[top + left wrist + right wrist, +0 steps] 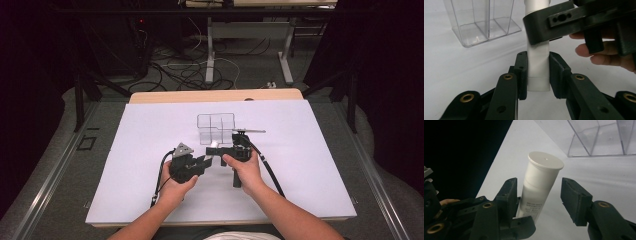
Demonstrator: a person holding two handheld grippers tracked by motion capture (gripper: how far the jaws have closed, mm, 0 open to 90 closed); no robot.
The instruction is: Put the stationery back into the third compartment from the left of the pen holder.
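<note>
Both grippers, left gripper (201,163) and right gripper (216,150), are matte black with brass-ringed pivot holes and ribbed pads. A grey three-cornered plate tops the left; black cables trail back. Forearms bare.

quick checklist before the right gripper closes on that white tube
1. Left gripper shut on the tube: ok, pads press its lower end.
2. Right gripper around the tube's upper part: ok, cap sits between the jaws.
3. Right pads touching the tube: not ok, one pad close, the other clearly apart, so it is open.
4. Cap seated: ok, it looks flush.
5. Clear box out of the way: ok, it stands apart beyond the grippers.
6. Whether the tube holds anything: cannot tell.
</note>
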